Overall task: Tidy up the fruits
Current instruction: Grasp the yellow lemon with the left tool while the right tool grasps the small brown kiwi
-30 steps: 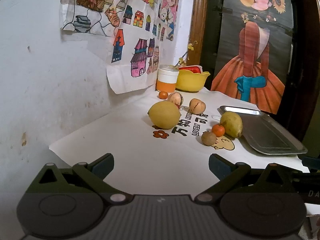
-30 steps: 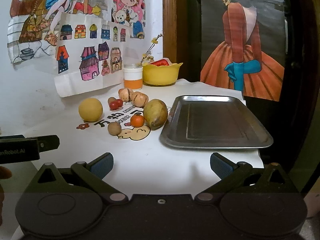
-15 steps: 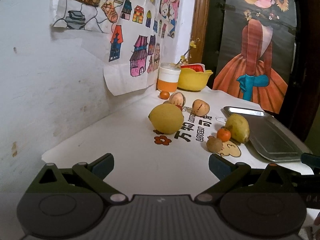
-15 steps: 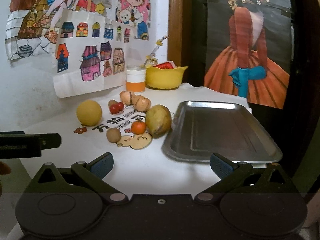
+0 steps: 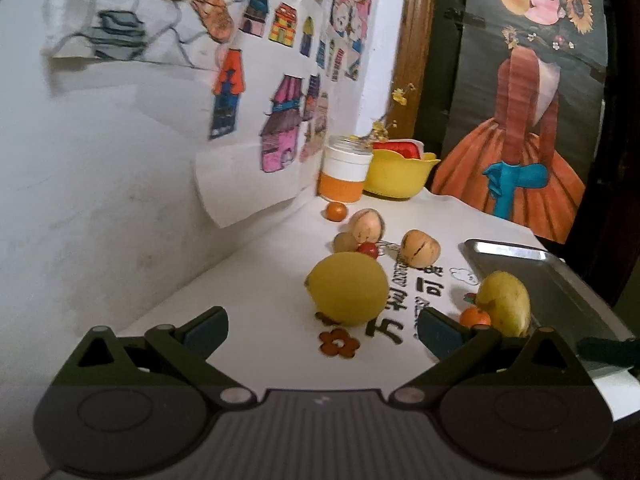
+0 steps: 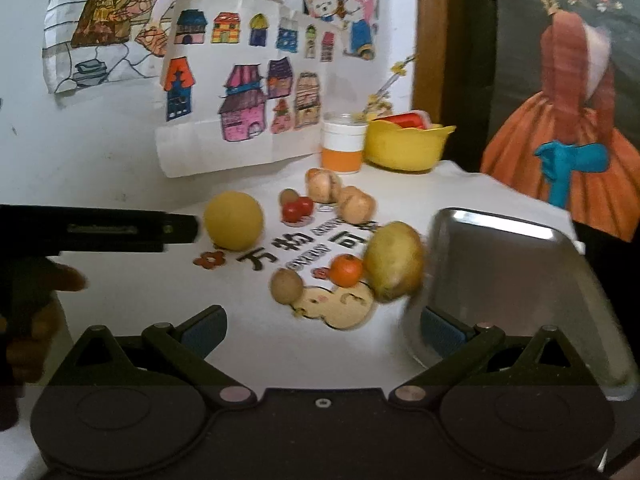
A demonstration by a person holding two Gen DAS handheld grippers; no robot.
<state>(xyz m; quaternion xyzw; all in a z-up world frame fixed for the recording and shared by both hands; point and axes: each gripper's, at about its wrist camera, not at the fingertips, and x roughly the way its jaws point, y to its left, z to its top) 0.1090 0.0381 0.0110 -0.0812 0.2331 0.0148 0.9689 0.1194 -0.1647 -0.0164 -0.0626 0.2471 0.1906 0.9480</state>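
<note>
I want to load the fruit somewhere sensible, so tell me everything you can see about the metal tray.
The tray is a shallow rectangular pan of shiny silver metal with rounded corners and a raised rim. Nothing lies in it. It sits flat on the white table cover at the table's right side, and the large yellow-green fruit rests by its left rim; whether they touch is unclear.

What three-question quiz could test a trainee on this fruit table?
1. True or false: the tray already holds fruit.
2. Which fruit lies straight ahead of the left tongs? A) lemon B) mango C) tangerine
3. What touches the mango on its left in the right view?

Key: 1. False, it is bare. 2. A. 3. The tangerine.
</note>
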